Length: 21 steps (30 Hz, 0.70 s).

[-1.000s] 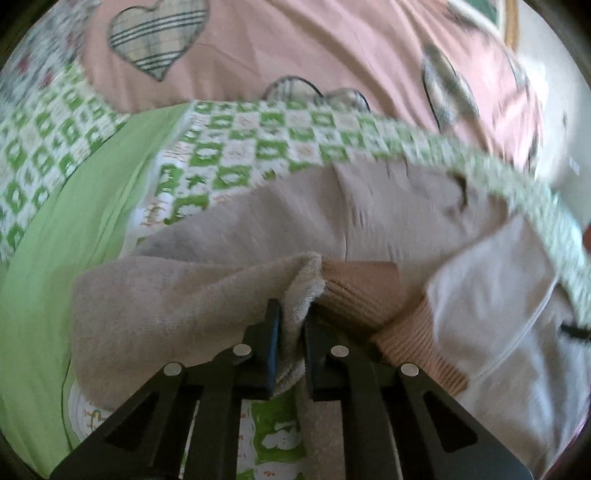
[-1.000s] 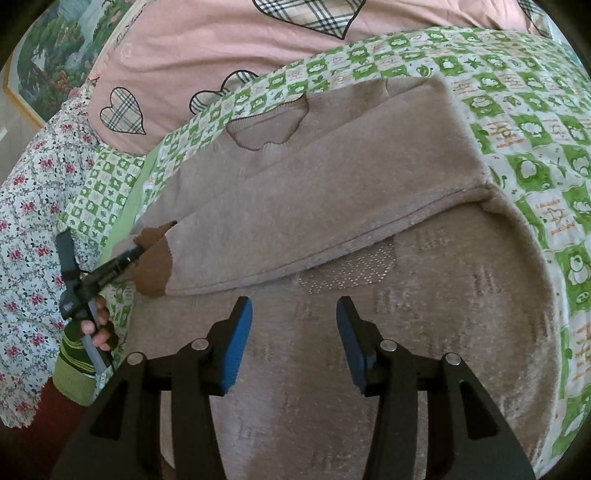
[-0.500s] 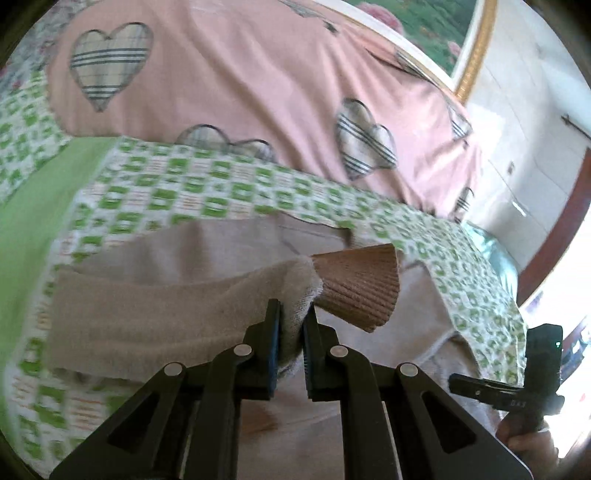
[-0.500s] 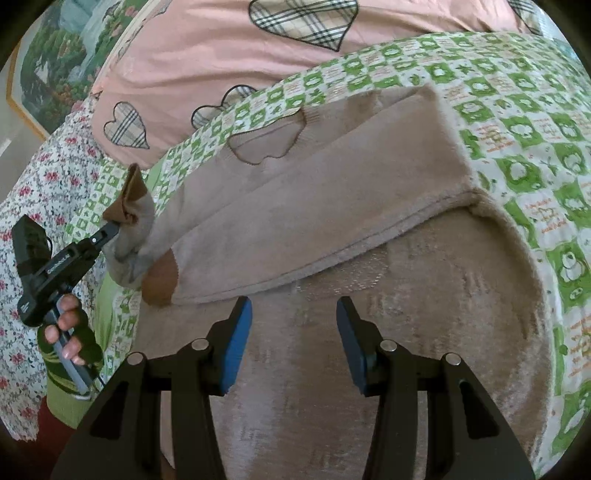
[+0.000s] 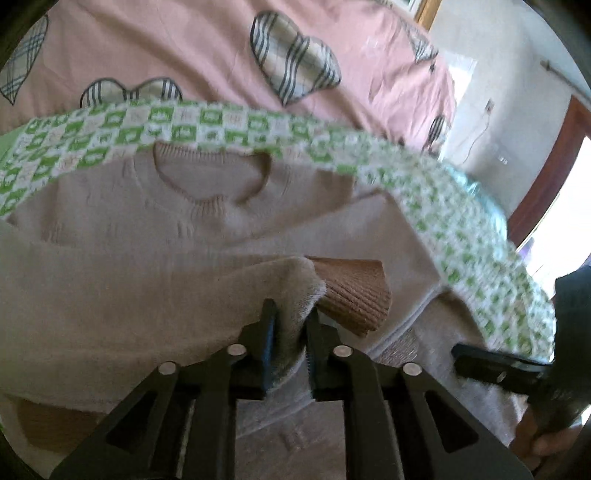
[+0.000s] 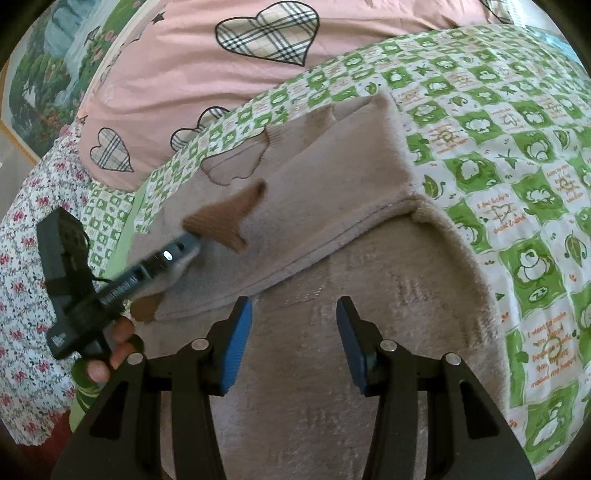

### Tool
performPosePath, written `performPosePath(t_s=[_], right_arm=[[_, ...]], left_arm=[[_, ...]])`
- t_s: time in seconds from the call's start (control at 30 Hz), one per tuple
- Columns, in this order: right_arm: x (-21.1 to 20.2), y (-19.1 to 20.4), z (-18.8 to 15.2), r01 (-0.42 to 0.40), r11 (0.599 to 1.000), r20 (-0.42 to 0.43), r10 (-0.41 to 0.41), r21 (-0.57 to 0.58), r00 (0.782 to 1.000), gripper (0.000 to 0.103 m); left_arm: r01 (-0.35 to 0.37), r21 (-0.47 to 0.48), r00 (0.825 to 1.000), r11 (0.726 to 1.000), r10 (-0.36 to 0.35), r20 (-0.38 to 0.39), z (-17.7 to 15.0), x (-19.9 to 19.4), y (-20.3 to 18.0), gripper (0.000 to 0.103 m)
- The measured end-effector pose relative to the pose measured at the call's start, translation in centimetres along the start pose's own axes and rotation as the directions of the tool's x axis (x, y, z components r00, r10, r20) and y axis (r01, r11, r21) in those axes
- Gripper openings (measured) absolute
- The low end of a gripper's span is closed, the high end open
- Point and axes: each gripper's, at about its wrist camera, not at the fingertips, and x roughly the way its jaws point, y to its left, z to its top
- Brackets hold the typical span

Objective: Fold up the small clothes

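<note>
A beige knitted sweater (image 6: 332, 177) lies flat on the bed, neckline (image 5: 210, 184) toward the pillows, with its right sleeve folded across the chest. My left gripper (image 5: 290, 314) holds the other sleeve just behind its brown ribbed cuff (image 5: 354, 291) over the chest. Its jaws are opening, and fabric still fills the gap between the pads. The right wrist view shows that gripper (image 6: 184, 247) with the cuff (image 6: 229, 218) sticking out of it. My right gripper (image 6: 295, 321) hovers open over the sweater's lower half with nothing between its blue pads.
The sweater rests on a green-and-white checked sheet (image 6: 498, 129). Behind it lies a pink duvet with plaid hearts (image 6: 266, 33). A floral cloth (image 6: 22, 258) covers the left side. A second brown cuff (image 6: 146, 308) lies at the sweater's left edge. A doorway (image 5: 554, 166) stands beyond the bed.
My left gripper has carried the sleeve from the bed's left edge across onto the sweater's chest, and its jaws now stand slightly wider. The right gripper has barely moved.
</note>
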Motion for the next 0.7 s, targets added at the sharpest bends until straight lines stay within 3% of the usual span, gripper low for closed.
performPosePath(t_s=[0.17,0.33,0.5,0.67,0.7], right_arm=[[1.1,0.8,0.9,-0.007,1.0,-0.001,0.007,-0.012,1.0,0.049],[3.3,1.7,2.4,-0.021,1.0,-0.009,0.02,-0.022,1.0,0.049],[6.1,2.3,3.6,-0.019,0.999,-0.04,0.018,-0.032,0.999,0.049],[8.6,3.2,4.3,-0.077,0.997,-0.071,0.076,-0.018,0.995,0.048],[8.8,3.9,4.3,-0.084,0.995,-0.065,0.081,-0.055,0.995,0.032]], left_arm=[[-0.034,-0.021,0.999,0.999,0.034,-0.004,-1.8,-2.4,1.4,0.039],[-0.142,-0.105,0.988,0.984,0.147,0.044,-5.0,-7.8,4.8,0.051],[-0.295,-0.255,0.947,0.921,0.317,0.048,-7.2,-12.1,11.0,0.051],[-0.353,-0.351,0.926,0.867,0.377,-0.001,-7.9,-12.6,15.9,0.052],[-0.368,-0.355,0.921,0.859,0.39,-0.012,-7.6,-12.2,16.7,0.052]])
